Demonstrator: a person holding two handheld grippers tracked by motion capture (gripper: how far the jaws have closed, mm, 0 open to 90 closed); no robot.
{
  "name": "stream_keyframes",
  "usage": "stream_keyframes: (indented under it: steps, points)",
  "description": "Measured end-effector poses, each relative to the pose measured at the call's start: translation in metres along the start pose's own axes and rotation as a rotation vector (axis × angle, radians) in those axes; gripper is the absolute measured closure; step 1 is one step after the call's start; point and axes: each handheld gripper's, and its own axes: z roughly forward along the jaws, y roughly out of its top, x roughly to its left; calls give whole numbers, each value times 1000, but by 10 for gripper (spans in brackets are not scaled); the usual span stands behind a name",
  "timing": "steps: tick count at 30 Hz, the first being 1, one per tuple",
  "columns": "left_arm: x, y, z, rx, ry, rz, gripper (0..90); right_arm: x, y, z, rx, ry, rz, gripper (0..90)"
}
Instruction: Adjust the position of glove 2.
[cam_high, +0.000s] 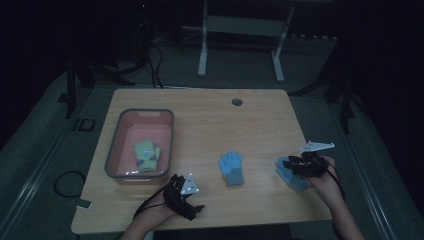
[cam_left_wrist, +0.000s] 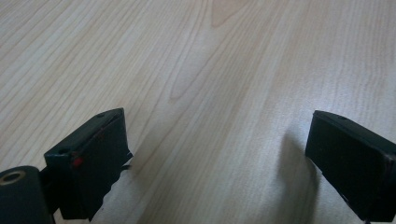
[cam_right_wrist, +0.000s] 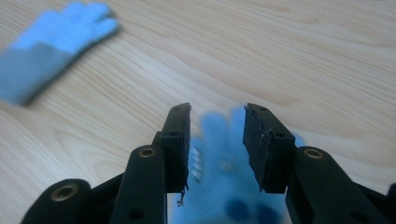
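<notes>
A light blue glove (cam_high: 231, 169) lies flat in the middle of the wooden table (cam_high: 210, 125); in the right gripper view this glove (cam_right_wrist: 51, 51) sits at the upper left. A second blue glove (cam_high: 292, 177) lies near the right edge. My right gripper (cam_high: 296, 164) hovers over it, and this glove (cam_right_wrist: 219, 177) shows blurred in the gap under the right gripper (cam_right_wrist: 217, 112), whose jaws stand apart without pinching it. My left gripper (cam_high: 189, 197) rests near the front edge. The left gripper (cam_left_wrist: 217, 126) is wide open over bare wood.
A pink bin (cam_high: 112, 150) with a grey rim stands at the left of the table and holds a yellow-green glove (cam_high: 146, 156). A round cable hole (cam_high: 237, 102) is at the back. Dark floor, cables and a stand's legs surround the table.
</notes>
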Motion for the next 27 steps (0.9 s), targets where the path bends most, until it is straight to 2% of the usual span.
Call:
stream_keyframes:
  steps: [3,6,8,10,12,14,18,20,23,27]
  points:
    - [0,0,0,5,-4,5,64,-7,-10,-1,17,5,-18,612]
    - [2,-1,0,-1,-15,-11,64,-9,-17,2,33,4,-50,633]
    - [2,-2,-1,-5,-13,-9,64,-12,-23,4,53,22,-46,635]
    - [2,-2,-1,-11,-13,-10,64,-13,-28,6,60,22,-61,621]
    - [1,-1,0,-12,-9,-7,64,-14,-33,11,94,15,-82,596]
    - [0,-1,0,-6,-9,-2,64,-13,-36,12,83,11,-93,599]
    - [0,-1,1,-2,-7,2,64,-12,-38,12,70,11,-85,654]
    - [0,-1,0,-14,-5,-2,64,-9,-38,12,69,13,-99,739]
    - [1,-1,-1,-18,-7,-4,64,-5,-36,12,82,10,-74,819]
    - [0,-1,0,-9,-9,3,63,-4,-33,11,86,2,1,846]
